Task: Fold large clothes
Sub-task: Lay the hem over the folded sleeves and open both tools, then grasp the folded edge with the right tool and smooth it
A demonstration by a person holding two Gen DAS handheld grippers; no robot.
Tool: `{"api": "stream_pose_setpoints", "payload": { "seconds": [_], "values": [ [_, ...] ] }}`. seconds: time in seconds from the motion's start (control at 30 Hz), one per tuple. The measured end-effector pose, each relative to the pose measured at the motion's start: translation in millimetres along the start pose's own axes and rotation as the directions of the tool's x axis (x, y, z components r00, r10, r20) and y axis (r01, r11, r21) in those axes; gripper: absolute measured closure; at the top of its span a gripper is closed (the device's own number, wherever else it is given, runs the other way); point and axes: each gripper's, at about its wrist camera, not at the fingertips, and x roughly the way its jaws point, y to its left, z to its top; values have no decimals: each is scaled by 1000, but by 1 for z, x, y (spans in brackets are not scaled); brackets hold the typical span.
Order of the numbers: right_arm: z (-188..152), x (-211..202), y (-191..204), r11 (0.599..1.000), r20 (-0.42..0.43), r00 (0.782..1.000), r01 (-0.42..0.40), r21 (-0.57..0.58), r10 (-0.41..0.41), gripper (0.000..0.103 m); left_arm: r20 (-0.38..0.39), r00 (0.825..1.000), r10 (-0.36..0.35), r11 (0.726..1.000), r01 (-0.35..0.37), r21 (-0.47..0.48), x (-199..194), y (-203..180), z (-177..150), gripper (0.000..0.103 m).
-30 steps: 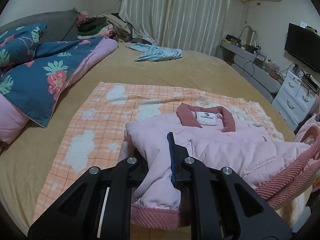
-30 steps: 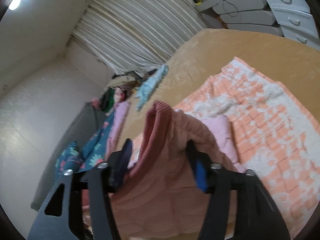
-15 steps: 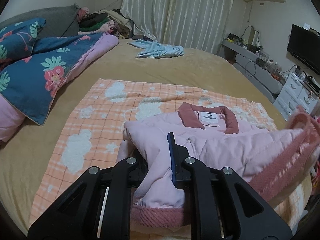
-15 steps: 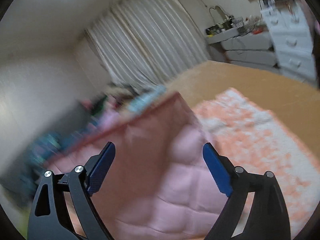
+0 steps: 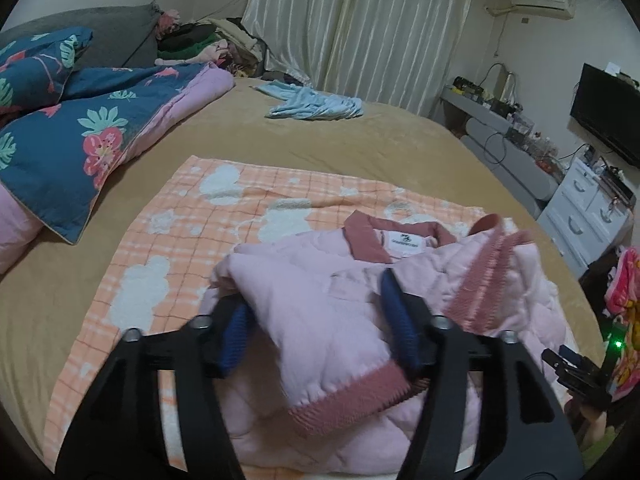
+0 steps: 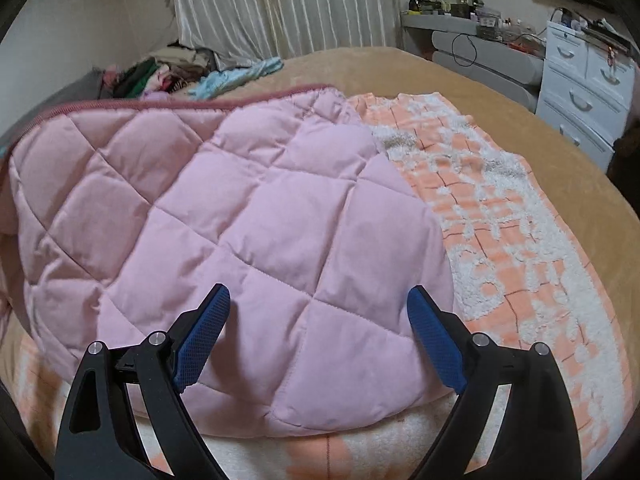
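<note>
A pink quilted jacket (image 5: 320,312) with dusty-rose collar and ribbed hems lies folded on an orange checked blanket (image 5: 192,240) on the bed. My left gripper (image 5: 316,332) is open, its blue pads on either side of a folded sleeve and cuff that rests between them. In the right wrist view the jacket (image 6: 240,232) lies flat with its folded panel on top. My right gripper (image 6: 316,332) is open and empty just above the jacket's near edge. It also shows at the far right of the left wrist view (image 5: 576,368).
A blue floral quilt (image 5: 80,136) is heaped at the left of the tan bed (image 5: 360,148). A light blue garment (image 5: 316,106) lies at the far side. A clothes pile (image 5: 200,44) sits by the curtains. White drawers (image 6: 580,88) stand right of the bed.
Both grippers have opened. The right one let go of the jacket's side, which now lies folded over the body. The left one released the sleeve.
</note>
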Motion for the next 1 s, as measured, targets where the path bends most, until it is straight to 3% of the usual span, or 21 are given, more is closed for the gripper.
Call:
{"api": "stream_pose_setpoints", "payload": {
  "seconds": [0.23,0.37,0.43,0.57,0.73,0.93,1.0],
  "values": [
    [3,-28,-1,1000,94,996,-6,-1,6,13,72,997,19,999,-21,30,-27,-9,2,17],
    [4,-49,0,999,151,989,10,-31,-5,10,136,989,53,997,-60,43,-48,-4,1,10],
    [4,-53,-1,999,166,986,31,-44,-24,9,145,984,104,992,-112,51,-48,6,-6,10],
    [3,-50,-10,997,149,987,70,-32,-65,9,60,986,154,988,-155,22,-19,41,-32,9],
    [1,-27,-26,998,89,994,68,0,-68,9,-133,988,81,993,-92,-77,34,81,-77,9],
    [0,7,-30,999,21,999,34,-32,-33,9,-159,987,-16,992,-4,-126,56,84,-100,10],
    [-1,15,-27,998,11,999,38,-55,-37,10,-160,987,-11,995,-5,-97,58,77,-100,31]
  ]
}}
